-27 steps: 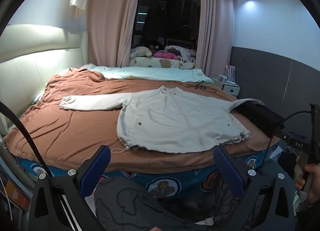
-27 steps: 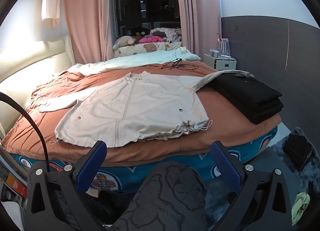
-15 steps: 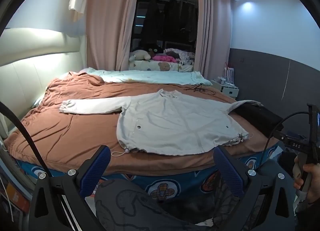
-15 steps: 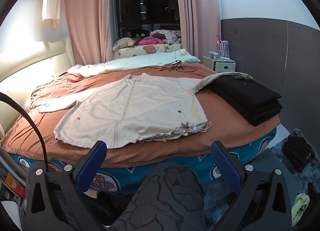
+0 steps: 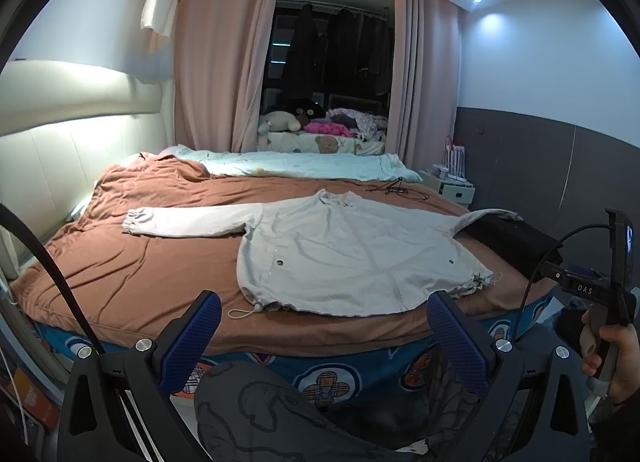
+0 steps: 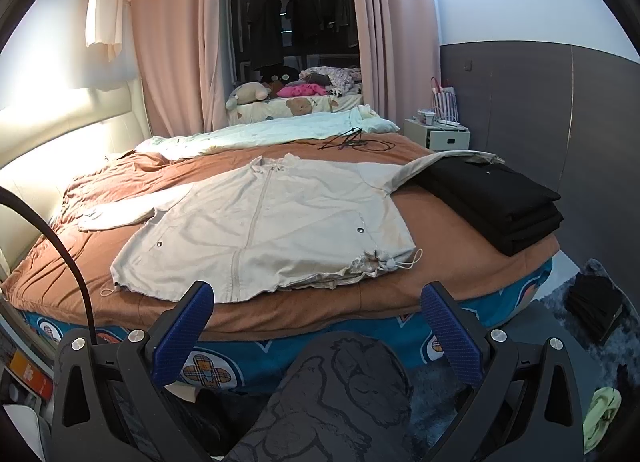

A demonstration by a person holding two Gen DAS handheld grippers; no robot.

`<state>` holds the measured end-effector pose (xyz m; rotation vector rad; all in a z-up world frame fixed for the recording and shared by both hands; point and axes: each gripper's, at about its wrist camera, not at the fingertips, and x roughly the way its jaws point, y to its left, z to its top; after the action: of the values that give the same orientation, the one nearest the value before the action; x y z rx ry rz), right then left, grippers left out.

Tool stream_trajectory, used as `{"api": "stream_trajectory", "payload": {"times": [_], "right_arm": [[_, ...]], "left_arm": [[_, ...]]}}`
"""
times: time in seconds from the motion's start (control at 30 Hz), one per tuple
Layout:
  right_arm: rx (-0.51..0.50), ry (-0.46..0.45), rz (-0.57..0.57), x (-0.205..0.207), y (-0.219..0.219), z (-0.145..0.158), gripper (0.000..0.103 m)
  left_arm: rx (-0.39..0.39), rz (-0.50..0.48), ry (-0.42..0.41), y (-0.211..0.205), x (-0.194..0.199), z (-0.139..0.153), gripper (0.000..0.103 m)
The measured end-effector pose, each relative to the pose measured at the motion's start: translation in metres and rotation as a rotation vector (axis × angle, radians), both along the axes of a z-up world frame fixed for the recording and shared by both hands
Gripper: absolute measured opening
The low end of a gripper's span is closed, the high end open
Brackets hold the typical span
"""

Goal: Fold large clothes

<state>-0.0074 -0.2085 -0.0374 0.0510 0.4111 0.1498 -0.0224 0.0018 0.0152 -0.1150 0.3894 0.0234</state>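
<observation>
A pale beige zip jacket (image 5: pixel 352 254) lies flat, front up, on the brown bedspread (image 5: pixel 132 274). Its left sleeve stretches out to the left. Its right sleeve lies over a stack of folded black clothes (image 6: pixel 492 198). The jacket also shows in the right wrist view (image 6: pixel 272 230). My left gripper (image 5: pixel 324 318) is open and empty, held off the bed's near edge, short of the jacket's hem. My right gripper (image 6: pixel 318 314) is open and empty, also off the near edge below the hem.
A light blue quilt (image 5: pixel 296 166) lies across the far side of the bed, with a black cable (image 6: pixel 352 142) near it. A white nightstand (image 6: pixel 438 136) stands at the right. My knee (image 6: pixel 340 394) is below the grippers. Dark items (image 6: pixel 596 306) lie on the floor at right.
Both views have tilted up slightly, so the bed and jacket sit lower in frame. The jacket has not moved. Both grippers stay open.
</observation>
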Motion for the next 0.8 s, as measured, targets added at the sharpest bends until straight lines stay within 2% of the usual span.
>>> {"api": "stream_trajectory", "payload": {"times": [0.8], "right_arm": [[0.007, -0.017, -0.009, 0.0012, -0.0006, -0.0041, 0.103]], "left_arm": [[-0.008, 0.006, -0.006, 0.0052, -0.0056, -0.002, 0.103]]}}
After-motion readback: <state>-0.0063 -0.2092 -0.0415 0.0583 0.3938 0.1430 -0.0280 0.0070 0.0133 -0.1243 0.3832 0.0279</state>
